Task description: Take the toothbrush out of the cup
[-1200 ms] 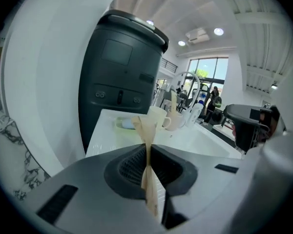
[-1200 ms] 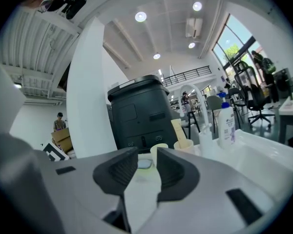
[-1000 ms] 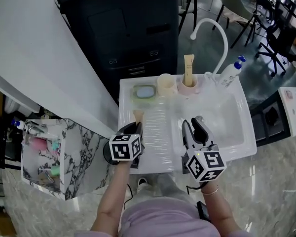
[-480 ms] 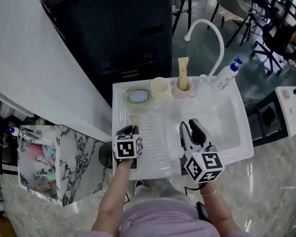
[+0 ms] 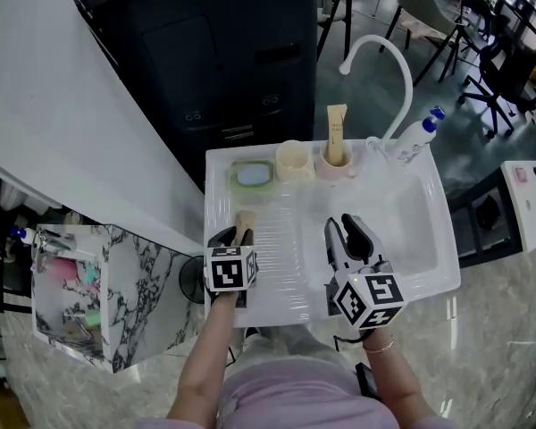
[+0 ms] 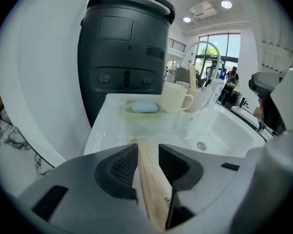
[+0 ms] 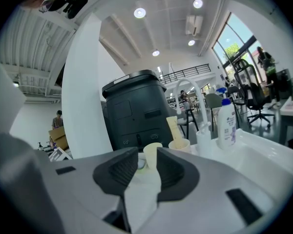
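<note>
Lowered to the drainboard (image 5: 286, 271), the left gripper (image 5: 236, 239) has just opened its jaws around the toothbrush (image 6: 147, 175). The right gripper (image 5: 350, 231) hovers, jaws apart.

Pale tan wood on the toothbrush (image 6: 149, 179). Glossy white over the sink unit (image 5: 420, 239). Cream cup (image 5: 293, 161) beside a seemingly pinkish cup (image 5: 339, 167). Green dish (image 5: 233, 175), light blue soap (image 5: 253, 174). Black-and-white square markers on left gripper (image 5: 237, 238) and right gripper (image 5: 342, 226). Grey-veined white marble on the box (image 5: 152, 275).
</note>
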A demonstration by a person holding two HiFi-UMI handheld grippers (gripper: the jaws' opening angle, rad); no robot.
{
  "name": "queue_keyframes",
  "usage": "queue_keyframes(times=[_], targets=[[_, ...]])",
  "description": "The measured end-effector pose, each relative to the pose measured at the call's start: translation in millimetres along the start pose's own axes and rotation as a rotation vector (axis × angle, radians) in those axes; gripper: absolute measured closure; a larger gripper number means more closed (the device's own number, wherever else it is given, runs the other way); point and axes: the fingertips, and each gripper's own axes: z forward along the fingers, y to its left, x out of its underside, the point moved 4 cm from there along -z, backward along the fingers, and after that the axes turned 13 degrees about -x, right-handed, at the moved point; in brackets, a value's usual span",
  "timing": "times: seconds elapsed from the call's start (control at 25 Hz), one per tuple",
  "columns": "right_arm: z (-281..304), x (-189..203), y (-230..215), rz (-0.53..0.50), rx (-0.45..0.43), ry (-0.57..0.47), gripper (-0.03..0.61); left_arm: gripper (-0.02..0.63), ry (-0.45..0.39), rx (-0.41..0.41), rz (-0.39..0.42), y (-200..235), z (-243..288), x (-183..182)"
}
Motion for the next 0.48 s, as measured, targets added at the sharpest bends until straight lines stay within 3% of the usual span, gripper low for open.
queue_keyframes(times=[0.2,0.48], targets=[[2.7,-9.4,-5.3,-0.007,0.006,-0.021,0.468,0.434,-0.201,0.048,0.004,0.0,-34.8,-66.8],[-6.1,-28.0,-22.5,-0.018,0.047,-0.064,0.468,0.414,-0.481,0.201,-0.004,-41.3,-65.4,-157.1]])
